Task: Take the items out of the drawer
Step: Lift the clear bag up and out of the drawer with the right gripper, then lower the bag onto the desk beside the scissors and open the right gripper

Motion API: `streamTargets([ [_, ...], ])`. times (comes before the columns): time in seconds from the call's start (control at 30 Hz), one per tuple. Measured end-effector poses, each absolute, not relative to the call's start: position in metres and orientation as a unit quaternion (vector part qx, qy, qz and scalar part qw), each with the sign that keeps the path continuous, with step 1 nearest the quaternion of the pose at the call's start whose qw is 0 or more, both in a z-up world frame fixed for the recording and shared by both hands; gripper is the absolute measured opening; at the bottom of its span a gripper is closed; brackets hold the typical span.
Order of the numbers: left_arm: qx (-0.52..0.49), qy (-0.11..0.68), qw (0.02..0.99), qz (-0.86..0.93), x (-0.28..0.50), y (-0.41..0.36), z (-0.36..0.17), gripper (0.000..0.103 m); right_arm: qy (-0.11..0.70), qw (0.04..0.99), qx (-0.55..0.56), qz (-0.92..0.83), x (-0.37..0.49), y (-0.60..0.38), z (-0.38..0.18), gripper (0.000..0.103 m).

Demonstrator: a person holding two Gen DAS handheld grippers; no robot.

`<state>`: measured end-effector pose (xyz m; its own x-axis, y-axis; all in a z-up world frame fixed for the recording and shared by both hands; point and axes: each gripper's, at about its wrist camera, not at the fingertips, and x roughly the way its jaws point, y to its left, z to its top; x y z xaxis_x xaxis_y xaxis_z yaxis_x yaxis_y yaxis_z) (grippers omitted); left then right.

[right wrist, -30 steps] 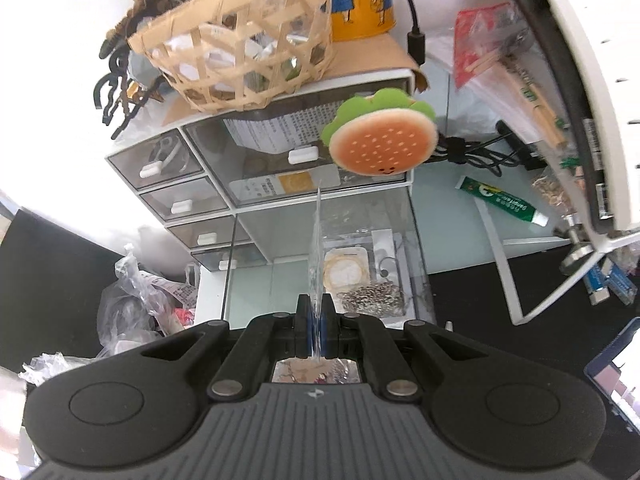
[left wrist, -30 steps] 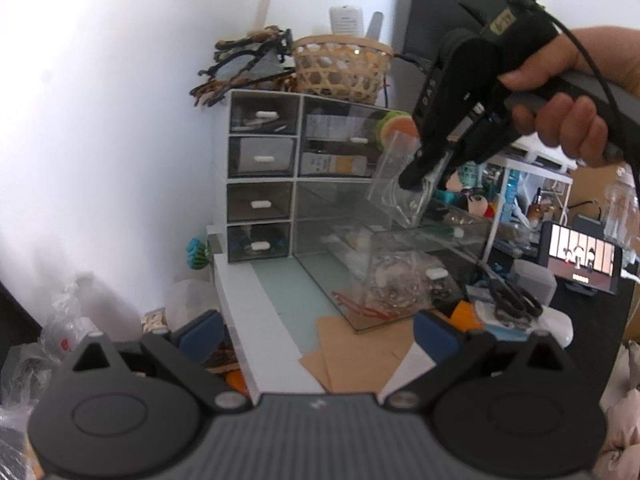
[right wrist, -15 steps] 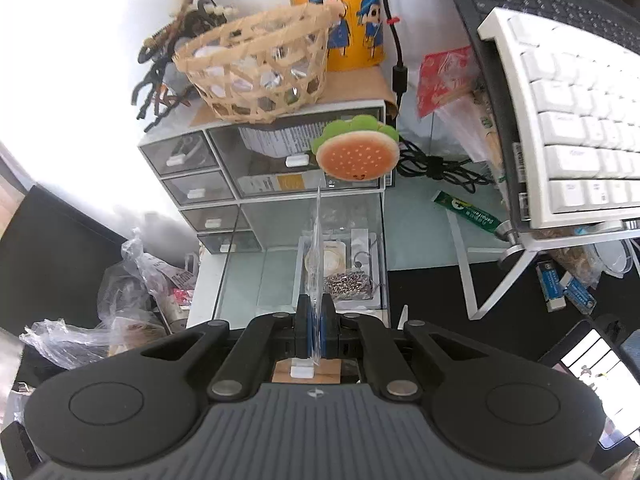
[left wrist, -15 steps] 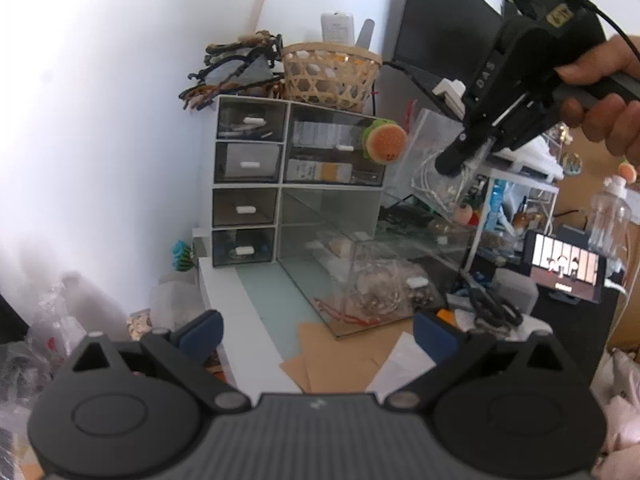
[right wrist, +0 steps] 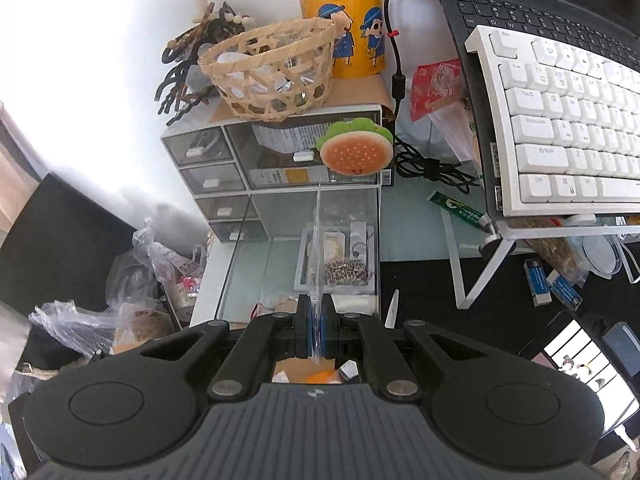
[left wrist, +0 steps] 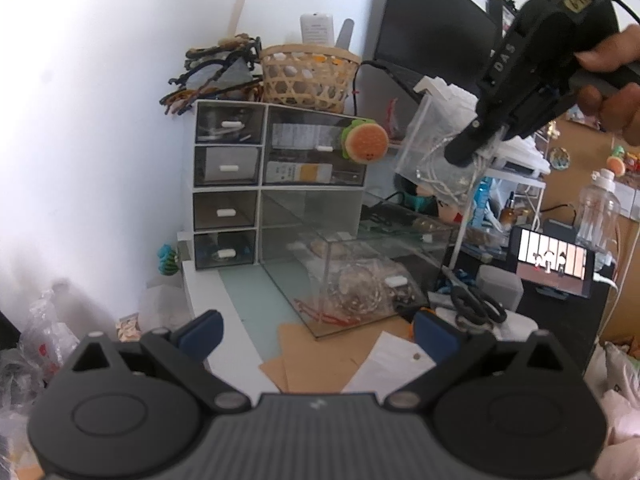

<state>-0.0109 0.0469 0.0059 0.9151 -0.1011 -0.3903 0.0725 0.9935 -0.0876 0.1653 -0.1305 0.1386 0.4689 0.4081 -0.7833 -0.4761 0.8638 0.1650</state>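
1. The right hand-held gripper (right wrist: 316, 334) is clamped on the edge of a clear plastic zip bag holding a coiled white cable (left wrist: 436, 160), hanging high above the pulled-out transparent acrylic drawer (left wrist: 352, 280), so it clears the walls.
2. The left hand-held gripper (left wrist: 316, 332) waits with jaws apart and empty, low over the desk (left wrist: 248, 292); a packet of beads (left wrist: 360, 292) remains inside the drawer.

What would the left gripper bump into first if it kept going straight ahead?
Probably the open clear plastic drawer pulled out from the organiser. The left gripper is open and empty, and the drawer's front end lies just ahead between its blue pads, though depth is uncertain.
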Motion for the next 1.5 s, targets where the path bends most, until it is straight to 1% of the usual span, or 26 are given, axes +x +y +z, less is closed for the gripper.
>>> streamTargets([
  [0.6,-0.032,0.199,0.978,-0.049,-0.013,0.043,0.01,0.103,0.465,0.835,-0.062,0.286,0.139,-0.141,0.128,0.004],
  [1.5,-0.019,0.217,0.973,-0.079,-0.011,0.034,0.004,0.103,0.523,0.788,-0.069,0.318,0.137,-0.124,0.058,0.004],
])
